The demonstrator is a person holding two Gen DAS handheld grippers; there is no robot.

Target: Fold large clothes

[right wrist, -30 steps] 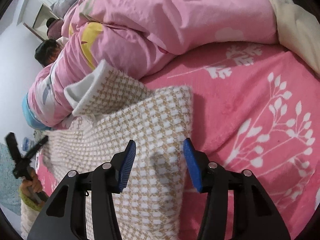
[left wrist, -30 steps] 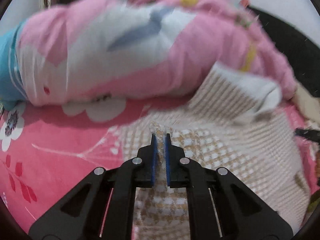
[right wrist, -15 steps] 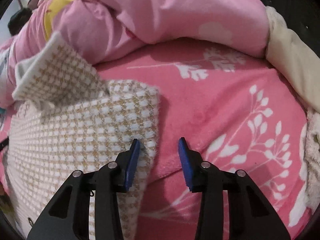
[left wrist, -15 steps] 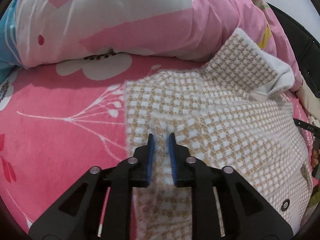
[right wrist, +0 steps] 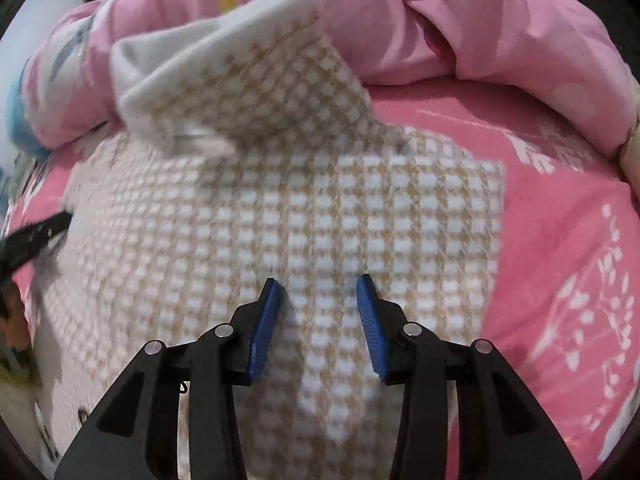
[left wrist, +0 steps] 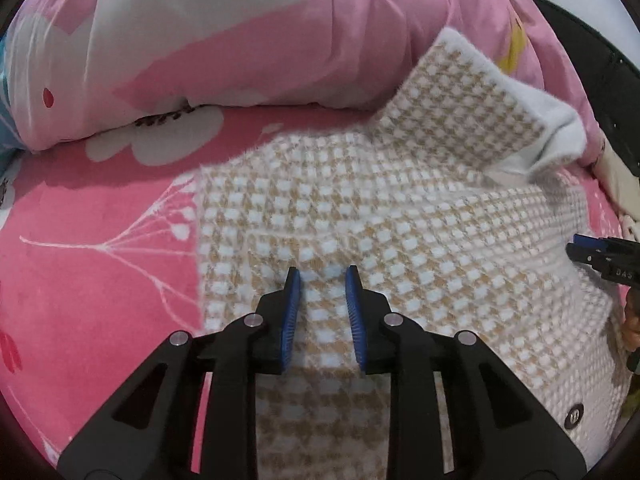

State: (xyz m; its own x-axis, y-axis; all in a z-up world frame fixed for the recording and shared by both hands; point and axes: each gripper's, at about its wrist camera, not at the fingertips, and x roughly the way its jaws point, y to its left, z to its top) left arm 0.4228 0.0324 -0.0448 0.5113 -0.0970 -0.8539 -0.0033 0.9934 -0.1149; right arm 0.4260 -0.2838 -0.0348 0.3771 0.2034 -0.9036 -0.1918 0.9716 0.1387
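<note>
The right gripper [right wrist: 320, 292] hangs with jaws parted over the checked beige-and-white garment [right wrist: 360, 208] spread on the pink sheet [right wrist: 560, 248]; its collar [right wrist: 192, 64] rests against the far pink quilt [right wrist: 460, 20]

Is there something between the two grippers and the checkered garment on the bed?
Nothing visible. The left gripper and right gripper both hang open directly over the checkered garment, which lies spread on the pink bedsheet, nothing covering it.
</note>
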